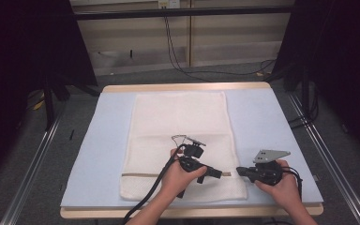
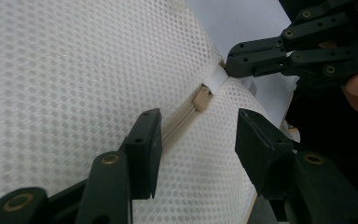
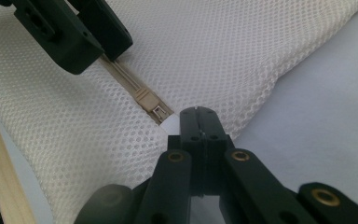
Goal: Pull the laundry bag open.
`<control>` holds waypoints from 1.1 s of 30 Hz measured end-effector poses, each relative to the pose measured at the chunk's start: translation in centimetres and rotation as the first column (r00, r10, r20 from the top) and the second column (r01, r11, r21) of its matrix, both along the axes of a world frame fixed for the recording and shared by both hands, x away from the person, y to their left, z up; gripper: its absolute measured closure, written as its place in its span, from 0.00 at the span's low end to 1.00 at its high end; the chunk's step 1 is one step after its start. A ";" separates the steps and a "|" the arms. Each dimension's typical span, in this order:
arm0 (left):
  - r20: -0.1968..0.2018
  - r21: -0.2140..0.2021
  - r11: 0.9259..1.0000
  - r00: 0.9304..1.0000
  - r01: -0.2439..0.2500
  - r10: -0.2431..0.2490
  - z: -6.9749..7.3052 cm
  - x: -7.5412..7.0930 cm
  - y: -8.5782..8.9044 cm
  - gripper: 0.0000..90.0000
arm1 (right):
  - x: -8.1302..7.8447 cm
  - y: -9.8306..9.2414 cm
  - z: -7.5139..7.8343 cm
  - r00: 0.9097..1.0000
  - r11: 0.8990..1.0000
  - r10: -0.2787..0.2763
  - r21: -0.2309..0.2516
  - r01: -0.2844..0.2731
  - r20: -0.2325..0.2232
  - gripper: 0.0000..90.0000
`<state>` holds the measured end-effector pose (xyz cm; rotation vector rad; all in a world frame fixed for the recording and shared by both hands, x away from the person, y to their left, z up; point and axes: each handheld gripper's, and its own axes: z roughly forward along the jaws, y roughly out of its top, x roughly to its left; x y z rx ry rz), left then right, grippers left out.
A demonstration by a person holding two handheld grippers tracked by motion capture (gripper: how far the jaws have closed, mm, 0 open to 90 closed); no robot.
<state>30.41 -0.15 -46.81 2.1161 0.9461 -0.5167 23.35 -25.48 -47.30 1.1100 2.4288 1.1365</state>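
The left gripper [image 2: 196, 135] is being held with its fingers [image 2: 144, 149] spread, one on each side of the zipper [image 2: 179, 121] of a white mesh laundry bag [image 2: 74, 70]; nothing is being pinched between them yet. The zipper slider [image 2: 203, 98] is lying just ahead of these fingers, near the end of the zipper track.

The right gripper [image 3: 198, 122] is being held with its fingers pressed together on the white tab of fabric [image 3: 170, 122] at the zipper's end, just beside the slider [image 3: 153, 106], so the bag is being anchored there.

Farther out, the bag is lying flat on a pale blue mat [image 1: 272, 122] covering the worktop [image 1: 187, 87], with the zipper running across its near end.

To do this step well, the left fingers are best being brought forward over the slider's small pull and closed squarely on it. The tab is best being kept taut and low, so the mesh is not being bunched as the slider is drawn along.
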 end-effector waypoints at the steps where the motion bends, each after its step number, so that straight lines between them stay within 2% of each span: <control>1: -0.004 0.006 1.000 1.000 -0.004 0.004 0.0 0.0 -0.2 0.58 | 0.0 0.0 -0.1 1.000 1.000 0.001 -0.001 -0.001 0.000 1.00; 2: -0.001 0.008 1.000 1.000 0.006 -0.006 -0.1 0.0 -0.3 0.59 | 0.0 0.0 -0.1 1.000 1.000 0.004 -0.004 -0.004 -0.001 1.00; 3: -0.014 0.011 1.000 1.000 -0.011 0.011 0.0 0.0 -0.5 0.60 | 0.0 0.0 -0.1 1.000 1.000 0.006 -0.005 -0.006 -0.004 1.00; 4: -0.016 0.009 1.000 1.000 0.013 -0.013 -0.1 0.1 -0.5 0.61 | 0.0 0.1 -0.2 1.000 1.000 0.005 -0.002 -0.005 -0.007 1.00; 5: -0.025 0.008 1.000 1.000 -0.007 0.008 -0.2 0.1 -0.7 0.61 | 0.0 0.2 -0.2 1.000 1.000 0.010 -0.002 -0.010 -0.013 1.00; 9: -0.043 0.022 1.000 0.999 -0.012 0.013 -0.4 0.1 -1.3 0.66 | 0.0 0.8 -0.4 1.000 0.999 0.025 -0.034 -0.026 -0.013 1.00; 10: -0.044 0.028 0.999 0.999 -0.030 0.032 -0.4 0.1 -1.5 0.68 | -0.1 0.8 -0.4 1.000 0.999 0.027 -0.042 -0.028 -0.011 1.00; 11: -0.042 0.039 0.999 0.999 -0.027 0.029 -0.4 0.1 -1.5 0.71 | -0.1 0.9 -0.3 1.000 0.999 0.030 -0.044 -0.030 -0.010 1.00; 13: -0.059 0.039 0.998 0.997 -0.045 0.048 -0.6 0.1 -1.8 0.73 | -0.1 0.9 -0.3 1.000 0.998 0.029 -0.047 -0.029 -0.011 1.00; 15: -0.049 0.050 0.998 0.998 -0.028 0.030 -0.6 0.2 -1.8 0.74 | -0.1 0.8 -0.4 1.000 0.999 0.028 -0.042 -0.028 -0.011 1.00; 16: -0.057 0.037 0.998 0.997 -0.048 0.050 -0.7 0.1 -2.1 0.74 | -0.1 0.8 -0.4 1.000 0.999 0.022 -0.036 -0.023 -0.017 1.00; 20: -0.058 0.028 0.998 0.997 -0.056 0.058 -1.0 -0.1 -2.6 0.75 | 0.0 0.8 -0.5 1.000 0.999 0.021 -0.031 -0.021 -0.021 1.00; 21: -0.066 0.023 0.996 0.994 -0.081 0.082 -1.0 -0.2 -2.8 0.77 | 0.0 0.8 -0.5 1.000 0.999 0.020 -0.032 -0.021 -0.021 1.00; 24: -0.079 0.006 0.997 0.994 -0.081 0.081 -1.3 -0.1 -3.1 0.79 | 0.0 0.8 -0.5 1.000 0.999 0.015 -0.032 -0.016 -0.024 1.00; 28: -0.072 0.019 0.994 0.992 -0.104 0.105 -1.6 -0.1 -3.1 0.92 | 0.0 0.9 -0.5 1.000 0.999 0.004 -0.035 -0.005 -0.030 1.00; 33: -0.093 0.004 0.994 0.990 -0.109 0.109 -1.6 0.0 -2.9 0.95 | -0.2 1.1 -0.5 1.000 0.998 0.008 -0.057 -0.008 -0.013 1.00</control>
